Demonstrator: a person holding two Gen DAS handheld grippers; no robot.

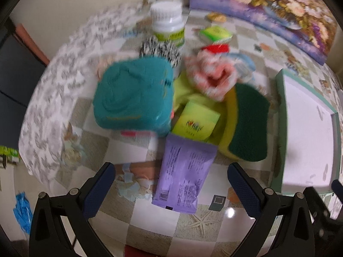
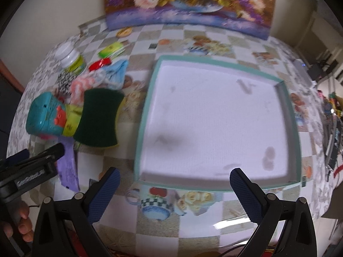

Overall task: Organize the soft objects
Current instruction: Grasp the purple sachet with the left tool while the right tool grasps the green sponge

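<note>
While both my hand-held grippers, left (image 1: 171, 184) and right (image 2: 174, 187), gape empty, the sponge (image 2: 98, 117) lies beside the tray (image 2: 145, 115).

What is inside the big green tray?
The tray holds no objects, only a white bottom with faint smudges. The sponge and cloths sit outside it. Nothing covers its floor except the right gripper fingertips.

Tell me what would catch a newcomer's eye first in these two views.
Probably the heap of bright clutter on the table: a teal toy, a green-and-yellow sponge and a pink cloth, with a purple packet lying nearest the open left gripper. To its right sits a big shallow tray with a teal rim, nothing in it, ahead of the open right gripper. A floral painting leans against the wall behind.
</note>
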